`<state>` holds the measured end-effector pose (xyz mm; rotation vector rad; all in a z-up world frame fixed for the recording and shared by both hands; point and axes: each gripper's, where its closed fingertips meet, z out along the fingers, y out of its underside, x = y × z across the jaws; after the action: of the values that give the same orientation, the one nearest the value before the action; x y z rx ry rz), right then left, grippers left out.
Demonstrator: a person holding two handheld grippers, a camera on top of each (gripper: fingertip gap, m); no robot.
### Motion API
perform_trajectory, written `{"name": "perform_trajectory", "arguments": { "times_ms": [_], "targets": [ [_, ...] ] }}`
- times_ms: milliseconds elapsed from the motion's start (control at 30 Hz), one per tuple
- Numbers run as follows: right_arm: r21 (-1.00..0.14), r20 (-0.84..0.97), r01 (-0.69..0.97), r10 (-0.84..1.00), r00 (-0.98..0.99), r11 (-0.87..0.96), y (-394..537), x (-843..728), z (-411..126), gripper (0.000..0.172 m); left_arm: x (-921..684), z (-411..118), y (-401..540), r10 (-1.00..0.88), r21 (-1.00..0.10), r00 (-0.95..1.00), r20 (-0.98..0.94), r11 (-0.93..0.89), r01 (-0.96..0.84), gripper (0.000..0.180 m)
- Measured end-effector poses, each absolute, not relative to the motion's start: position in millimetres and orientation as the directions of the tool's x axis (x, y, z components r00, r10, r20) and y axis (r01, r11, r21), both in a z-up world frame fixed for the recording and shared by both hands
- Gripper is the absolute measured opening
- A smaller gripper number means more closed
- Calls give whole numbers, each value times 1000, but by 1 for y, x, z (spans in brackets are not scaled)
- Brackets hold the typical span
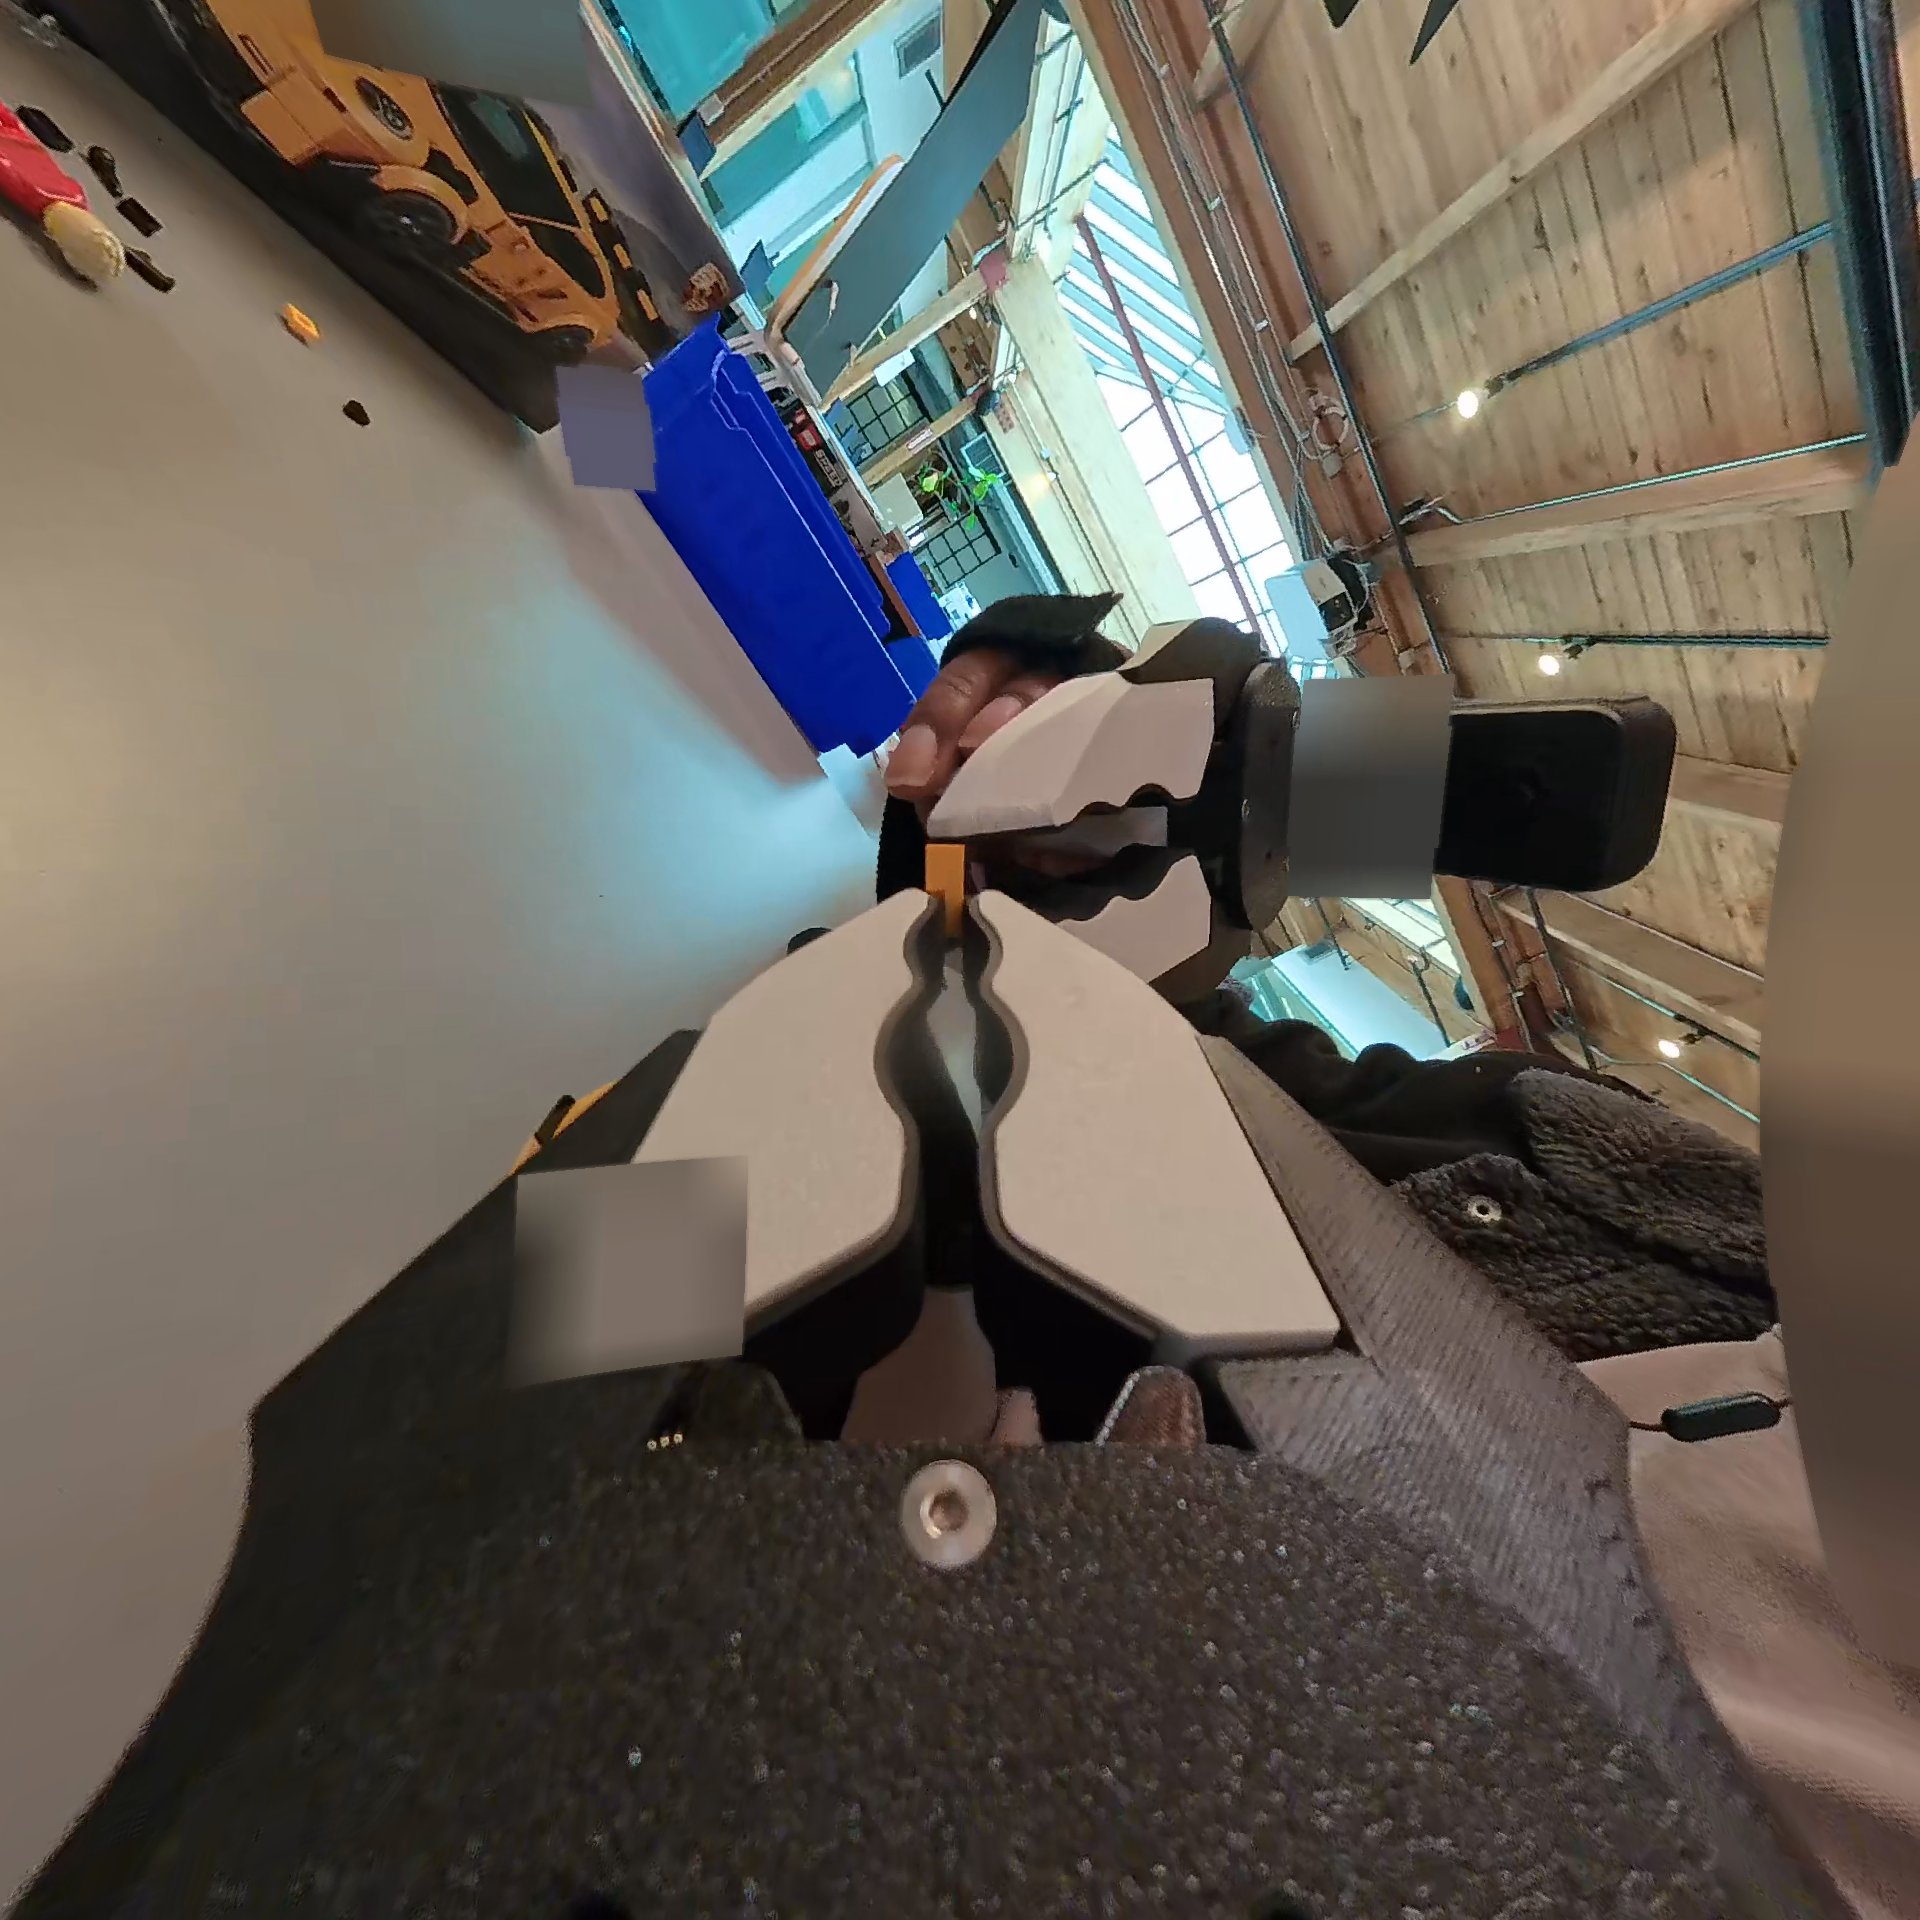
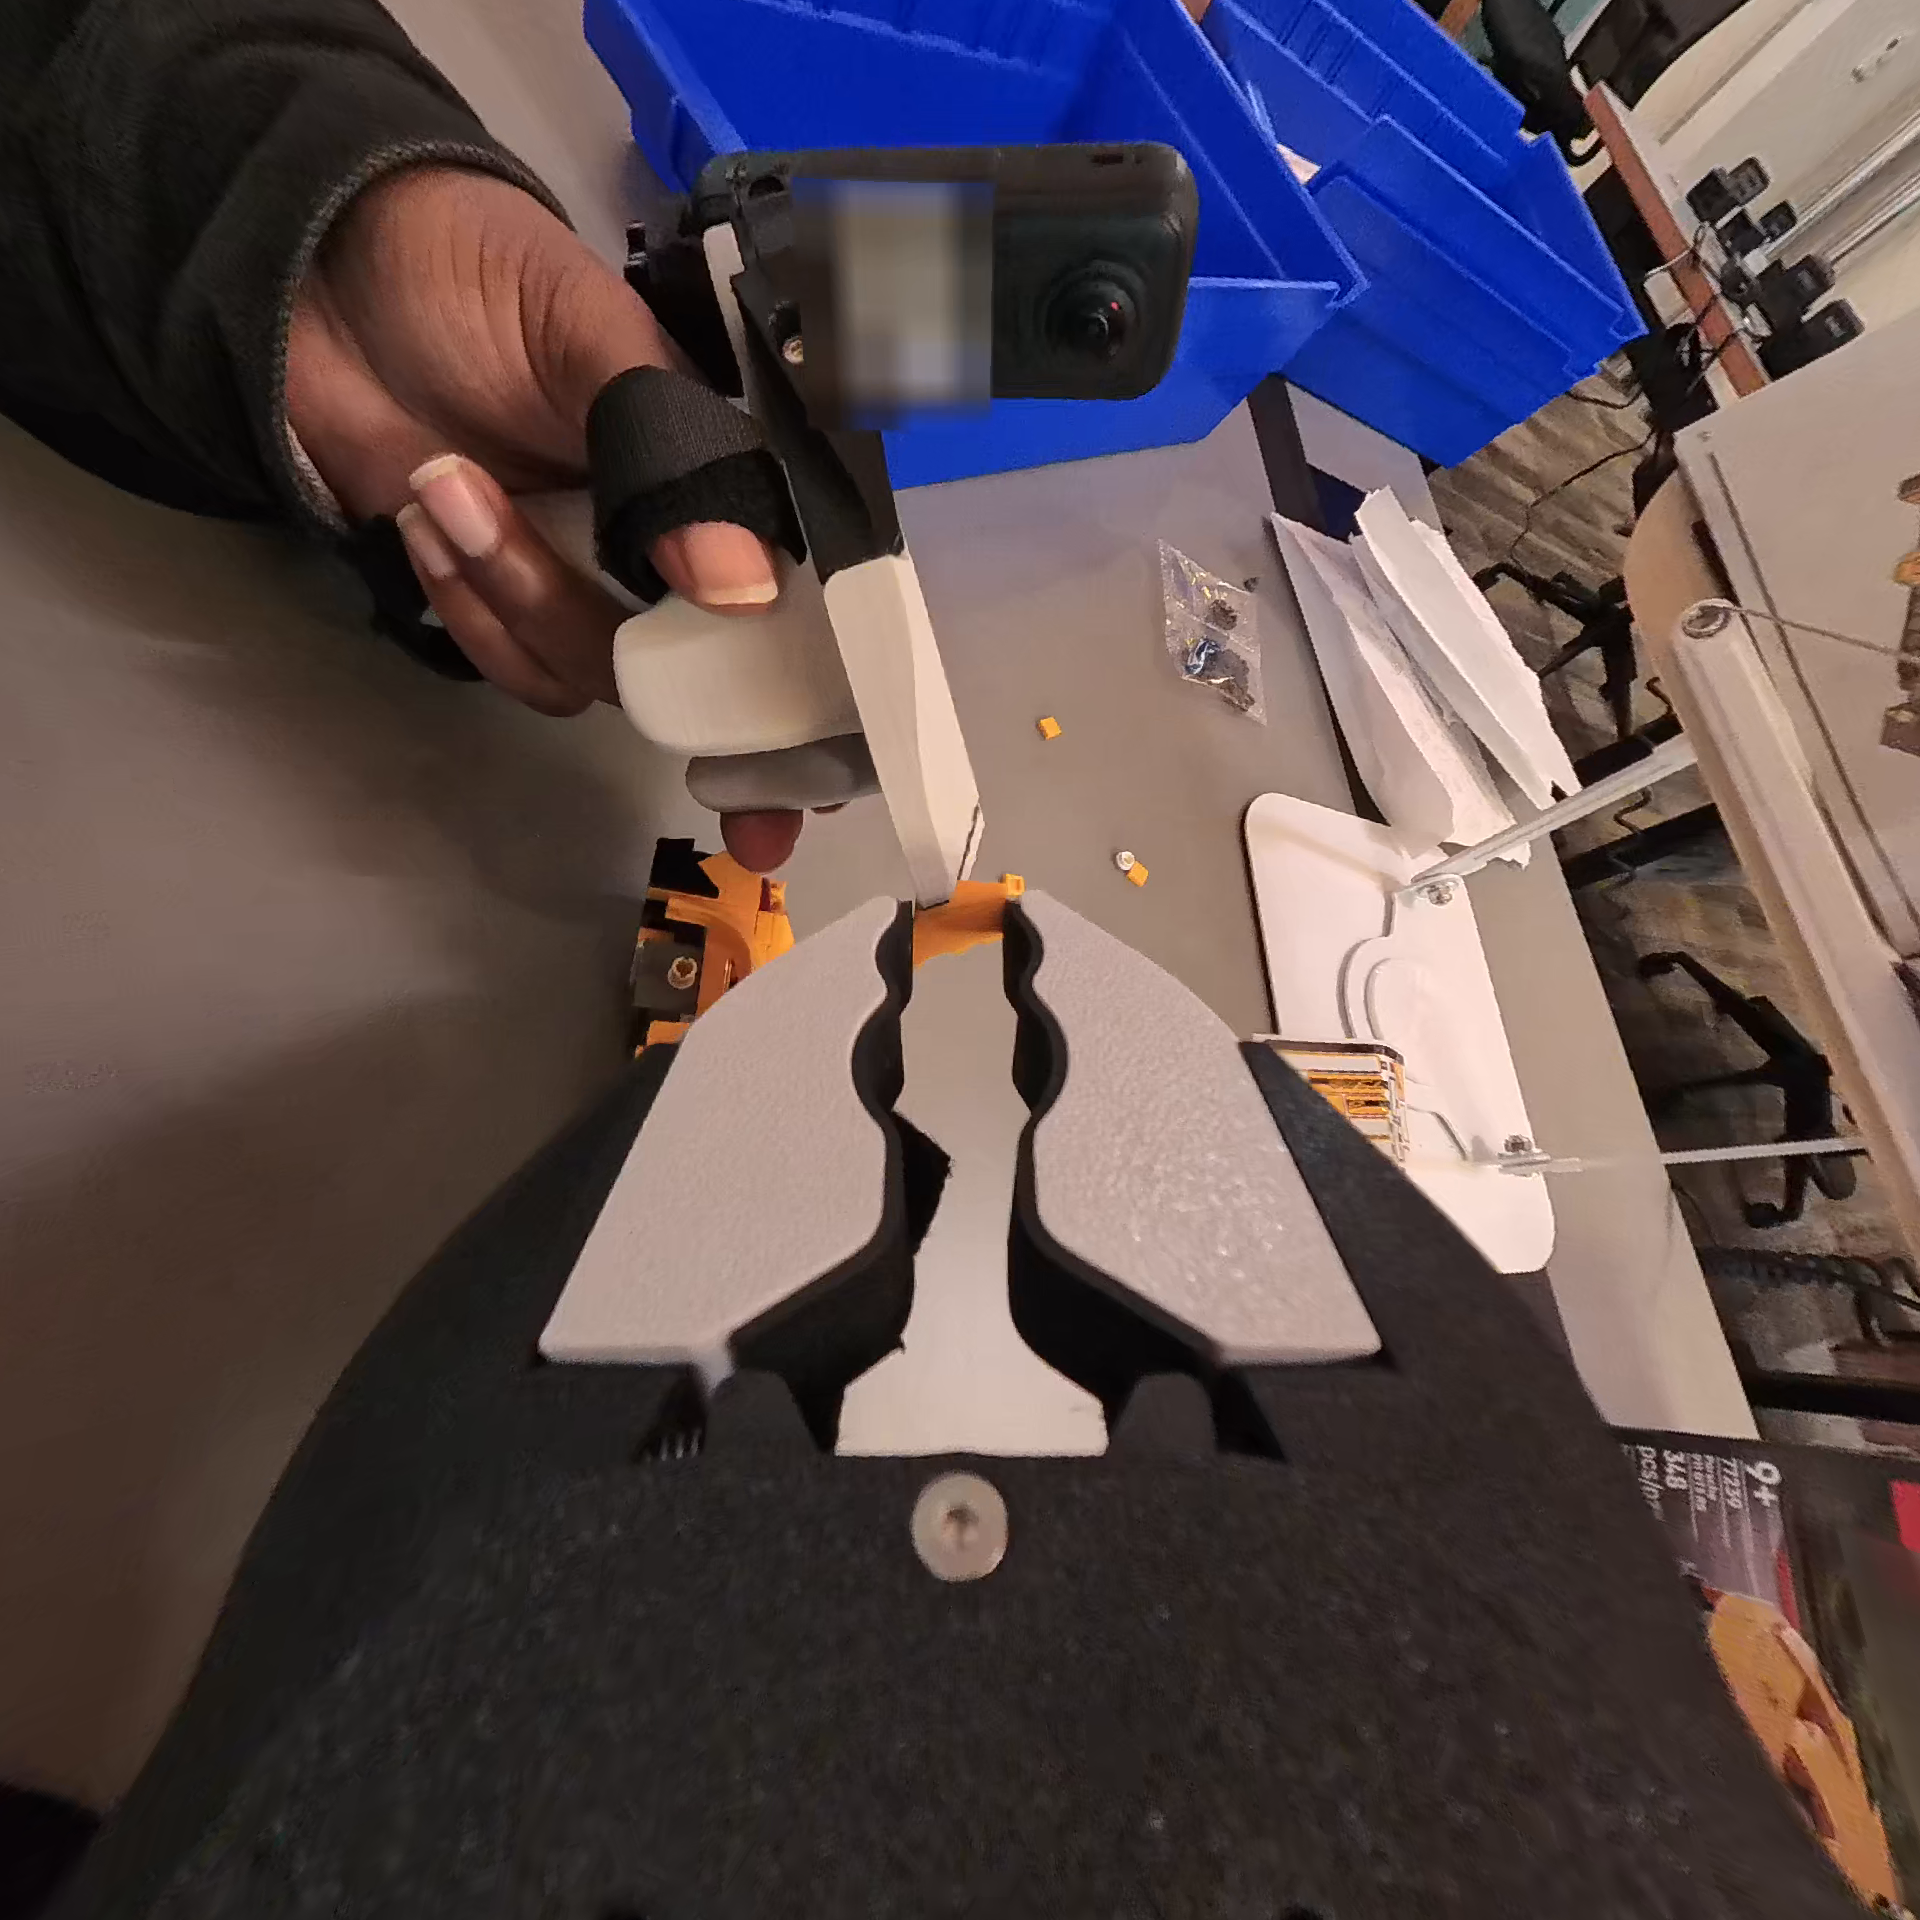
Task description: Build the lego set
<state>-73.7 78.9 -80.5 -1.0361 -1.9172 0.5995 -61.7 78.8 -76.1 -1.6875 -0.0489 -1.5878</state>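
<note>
While the left gripper [image 1: 947,902] is turned on its side, its two grey fingertips are pinched on a thin orange brick piece [image 1: 944,878] that sticks out past the tips. In the right wrist view that same orange piece [image 2: 961,920] shows broad-side on, a flat part with a small stud at its far corner, and the right gripper [image 2: 958,914] has its black-lined pads against both ends of it — so both tools hold the one piece, above the grey table [image 2: 1091,644]. The left gripper's white fingers [image 2: 914,748] come down onto the piece's near end from above, gripped by a person's hand [image 2: 468,343] in a dark sleeve, with a black strap around one finger.

Just to the left of the right gripper, partly hidden behind its finger, lies an orange and black brick assembly [image 2: 686,945] on the table. Two loose orange bits [image 2: 1049,728] [image 2: 1136,874] lie farther out, the nearer beside a tiny pale round part [image 2: 1123,859]. A clear bag of small parts [image 2: 1210,629] rests near folded white papers [image 2: 1434,644], and a white board with metal rods [image 2: 1351,935] sits to the right. Blue bins [image 2: 1039,94] stand at the far edge. A box printed with an orange car [image 1: 447,197] stands on the table — seen in the left wrist view, near scattered small black pieces [image 1: 145,265].
</note>
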Motion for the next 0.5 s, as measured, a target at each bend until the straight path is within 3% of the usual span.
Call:
{"name": "perform_trajectory", "arguments": {
  "times_ms": [67, 167, 300, 400, 500],
  "targets": [
    [-734, 423, 436, 853, -306, 521, 78, -72, -80, 16, -60, -75, 78, -498, -543, 237, 834, -670, 506, 5],
    [-734, 314, 507, 888, -337, 452, 83, -61, -87, 16, -66, -71, 76, -584, -690, 367, 724, -602, 402, 29],
    [-728, 134, 599, 927, -351, 332, 77, -47, -103, 16, -73, -91, 66, -714, -893, 595, 368, -450, 12, 43],
    [-710, 37, 648, 932, -359, 278, 67, -43, -119, 16, -74, -120, 56, -776, -881, 595, 209, -413, -229, 55],
    [-688, -5, 677, 932, -363, 260, 62, -42, -127, 16, -71, -137, 51, -799, -859, 568, 195, -419, -294, 56]
  ]
}}
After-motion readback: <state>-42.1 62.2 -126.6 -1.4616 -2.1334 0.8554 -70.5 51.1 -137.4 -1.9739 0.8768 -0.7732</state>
